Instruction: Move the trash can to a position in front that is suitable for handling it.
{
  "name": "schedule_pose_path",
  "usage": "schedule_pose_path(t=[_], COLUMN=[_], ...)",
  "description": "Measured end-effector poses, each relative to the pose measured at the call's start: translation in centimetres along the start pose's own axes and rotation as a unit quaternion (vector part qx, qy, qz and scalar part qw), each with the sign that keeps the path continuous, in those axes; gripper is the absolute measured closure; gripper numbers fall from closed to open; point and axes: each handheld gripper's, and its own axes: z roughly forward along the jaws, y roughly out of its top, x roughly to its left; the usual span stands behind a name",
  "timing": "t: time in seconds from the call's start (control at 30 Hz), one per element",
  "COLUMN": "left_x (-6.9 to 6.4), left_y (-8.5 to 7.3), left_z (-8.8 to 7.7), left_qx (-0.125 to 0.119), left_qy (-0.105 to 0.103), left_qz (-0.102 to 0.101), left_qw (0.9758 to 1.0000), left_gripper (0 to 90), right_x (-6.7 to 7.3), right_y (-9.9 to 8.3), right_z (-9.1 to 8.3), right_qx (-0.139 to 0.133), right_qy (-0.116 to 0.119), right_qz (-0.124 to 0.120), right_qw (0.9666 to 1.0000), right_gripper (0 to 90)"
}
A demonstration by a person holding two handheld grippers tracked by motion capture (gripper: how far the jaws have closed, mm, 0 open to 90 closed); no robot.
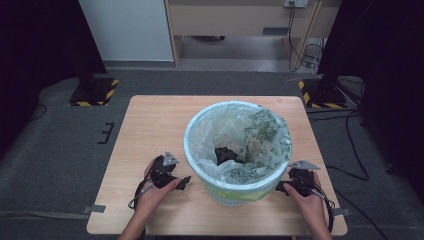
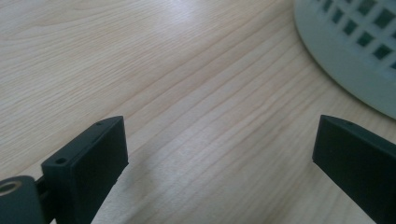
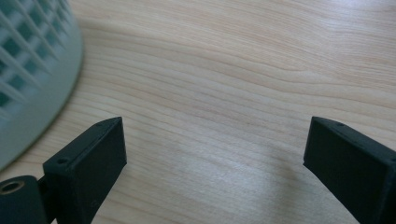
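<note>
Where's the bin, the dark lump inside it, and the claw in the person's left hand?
bin (image 1: 220, 192): high view, front outer wall.
dark lump (image 1: 226, 154): high view, its middle.
left claw (image 1: 184, 182): high view, between its tips.

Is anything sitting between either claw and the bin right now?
Nothing visible. The left claw and right claw flank the bin near its base, both open and empty, with bare table between each and the bin's lattice wall.
</note>
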Motion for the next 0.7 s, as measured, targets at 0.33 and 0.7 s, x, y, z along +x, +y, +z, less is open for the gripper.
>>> schedule_pose_path(t=[0.33,0.7], left_x=[-0.6,-1.4], left_y=[1.2,3.8], left_z=[-2.1,-3.8], left_qx=[-0.015,-0.015], left_qy=[-0.011,-0.011], left_qz=[0.007,0.018], left_qw=[0.9998,0.9997], left_gripper=[3.1,4.2], right_x=[-0.1,-0.4], right_y=[0.8,3.7], right_z=[-1.6,-5.5], right_qx=[-0.007,-0.043], right_qy=[0.066,0.096], right_qz=[-0.015,-0.022], right_qw=[0.9977,0.9942], right_gripper=[7.3,8.5])
